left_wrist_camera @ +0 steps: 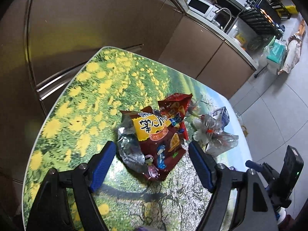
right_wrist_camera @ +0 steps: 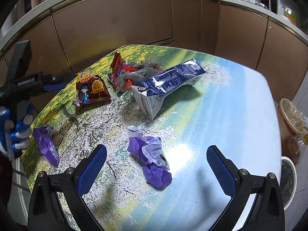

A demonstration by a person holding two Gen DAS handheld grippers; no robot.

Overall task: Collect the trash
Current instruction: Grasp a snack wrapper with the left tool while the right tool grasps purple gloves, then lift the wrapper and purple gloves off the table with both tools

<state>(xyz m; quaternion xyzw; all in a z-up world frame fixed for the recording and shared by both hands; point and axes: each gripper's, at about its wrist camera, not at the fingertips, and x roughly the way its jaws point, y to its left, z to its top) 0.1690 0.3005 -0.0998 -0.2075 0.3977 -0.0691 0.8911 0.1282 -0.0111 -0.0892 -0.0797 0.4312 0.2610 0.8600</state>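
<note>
Trash lies on a table (left_wrist_camera: 80, 88) printed with a flower meadow. A dark red and yellow snack bag (left_wrist_camera: 154, 140) lies just ahead of my left gripper (left_wrist_camera: 152, 150), which is open, its blue pads wide on either side of the bag's near end. A red snack bag (left_wrist_camera: 175, 105), crumpled clear plastic (left_wrist_camera: 211, 130) and a blue milk carton (left_wrist_camera: 221, 115) lie beyond. My right gripper (right_wrist_camera: 156, 152) is open above a crumpled purple wrapper (right_wrist_camera: 152, 157). A second purple wrapper (right_wrist_camera: 47, 146) lies at the table's left edge. The milk carton (right_wrist_camera: 169, 82) lies on its side.
Brown cabinets (right_wrist_camera: 134, 19) with a pale counter run behind the table. A microwave (left_wrist_camera: 200, 5) and a tap stand on the counter. Bags sit on the tiled floor (left_wrist_camera: 273, 115) at the right. A lidded tub (right_wrist_camera: 290, 115) and a bin (right_wrist_camera: 288, 177) stand right of the table.
</note>
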